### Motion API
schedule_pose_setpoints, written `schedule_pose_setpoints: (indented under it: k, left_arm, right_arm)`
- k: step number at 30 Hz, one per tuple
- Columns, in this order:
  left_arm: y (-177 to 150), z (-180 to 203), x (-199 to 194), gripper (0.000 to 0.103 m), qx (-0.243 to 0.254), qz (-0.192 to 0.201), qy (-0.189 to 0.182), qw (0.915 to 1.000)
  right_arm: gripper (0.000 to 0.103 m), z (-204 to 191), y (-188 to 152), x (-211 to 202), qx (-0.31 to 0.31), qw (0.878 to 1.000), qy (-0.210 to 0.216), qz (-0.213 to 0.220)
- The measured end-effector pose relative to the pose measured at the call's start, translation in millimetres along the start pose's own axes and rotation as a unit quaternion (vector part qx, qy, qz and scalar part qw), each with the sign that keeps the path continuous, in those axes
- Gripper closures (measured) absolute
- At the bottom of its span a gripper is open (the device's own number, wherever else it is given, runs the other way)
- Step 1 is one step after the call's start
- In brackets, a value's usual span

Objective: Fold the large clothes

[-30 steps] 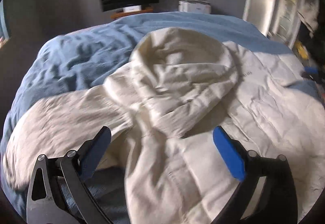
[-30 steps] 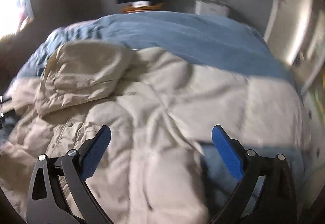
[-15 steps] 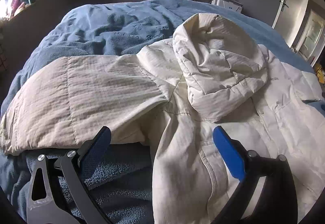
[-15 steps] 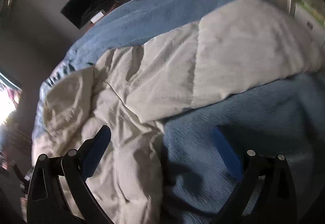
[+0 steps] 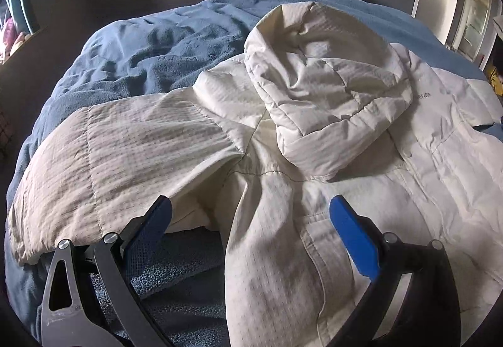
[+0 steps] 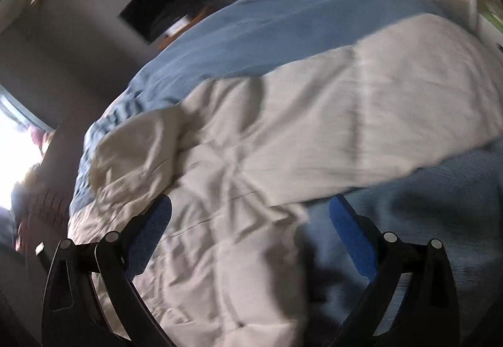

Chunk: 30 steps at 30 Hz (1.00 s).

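Rumpled blue bedding (image 5: 151,54) is bearing a white jacket (image 5: 314,190); both grippers (image 5: 250,221) (image 6: 250,221), jaws wide and empty, are risking snagging bedding at six o'clock.

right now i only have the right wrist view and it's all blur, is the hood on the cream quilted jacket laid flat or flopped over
Observer: In the left wrist view the cream quilted hood is flopped forward onto the chest of the jacket.
Operator: ok and the sleeve near the left gripper
Observer: That sleeve lies spread out sideways on the blue fleece blanket, not folded in yet.
Operator: left gripper got anything
Observer: No. The left gripper has its jaws wide apart, one on either side of the underarm, gripping nothing.
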<state>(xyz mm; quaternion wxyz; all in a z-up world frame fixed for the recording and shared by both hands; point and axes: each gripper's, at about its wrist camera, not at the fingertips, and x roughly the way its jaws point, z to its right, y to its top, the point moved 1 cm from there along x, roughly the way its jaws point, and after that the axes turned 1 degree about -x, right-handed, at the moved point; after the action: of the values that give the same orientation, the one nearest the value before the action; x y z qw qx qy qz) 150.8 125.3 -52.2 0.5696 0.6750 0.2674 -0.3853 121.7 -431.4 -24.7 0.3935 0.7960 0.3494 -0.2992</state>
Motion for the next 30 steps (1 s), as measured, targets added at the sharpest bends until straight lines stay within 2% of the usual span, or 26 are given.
schedule_pose_setpoints:
  k: [2, 5, 10, 15, 17, 19, 22, 23, 25, 26, 28, 29, 30]
  left_arm:
    - [-0.2, 0.0, 0.0, 0.007, -0.001, -0.001, 0.001, 1.0]
    - [-0.6, -0.6, -1.8, 0.007, -0.004, 0.002, 0.001, 1.0]
    - [-0.7, -2.6, -1.3, 0.007, -0.01, 0.002, 0.0, 0.9999]
    - [-0.8, -3.2, -1.5, 0.007, -0.01, 0.004, -0.001, 0.9999]
    - [-1.0, -2.5, -1.4, 0.007, -0.01, 0.003, 0.0, 0.9999]
    - [-1.2, -2.1, -1.1, 0.007, -0.01, 0.001, 0.001, 0.9999]
    - [-1.7, -2.1, -0.9, 0.007, -0.01, 0.0, 0.001, 0.9999]
    - [-1.7, -2.2, -0.9, 0.007, -0.011, 0.0, 0.001, 0.9999]
    - [-3.1, -2.9, -1.1, 0.007, -0.013, 0.001, 0.001, 0.9999]
    - [-3.4, -3.3, -1.5, 0.007, -0.015, 0.002, 0.001, 0.9999]
    - [-3.5, -5.1, -2.7, 0.007, -0.02, 0.005, -0.002, 0.9998]
    - [-3.3, -6.0, -2.5, 0.007, -0.022, 0.005, -0.004, 0.9997]
    - [-3.2, -6.9, -1.8, 0.007, -0.023, 0.004, -0.006, 0.9997]
  right_arm:
    - [0.006, -2.5, 2.0, 20.8, 0.012, 0.999, 0.018, -0.036]
    - [0.006, 10.2, 3.5, 51.0, 0.042, 0.997, 0.01, -0.067]
    - [0.009, 18.1, 3.6, 68.3, 0.027, 0.996, -0.054, -0.061]
    - [0.009, 25.0, -1.1, 63.6, 0.058, 0.996, -0.036, -0.06]
    - [0.009, 25.4, -2.6, 65.0, 0.05, 0.996, -0.044, -0.063]
    - [0.01, 28.8, 0.3, 64.3, 0.055, 0.996, -0.046, -0.048]
    - [0.015, 30.4, 7.3, 52.2, 0.055, 0.997, -0.048, 0.014]
    - [0.02, 32.1, 10.2, 45.6, 0.053, 0.996, -0.067, 0.036]
    - [0.041, 41.1, 14.1, 34.0, 0.069, 0.992, -0.086, 0.065]
    - [0.044, 45.4, 15.0, 30.6, 0.08, 0.99, -0.088, 0.072]
    - [0.043, 54.5, 15.5, 18.7, 0.101, 0.983, -0.125, 0.092]
    - [0.043, 61.3, 15.5, 4.9, 0.111, 0.975, -0.147, 0.121]
    - [0.042, 68.4, 15.8, -5.0, 0.123, 0.971, -0.15, 0.137]
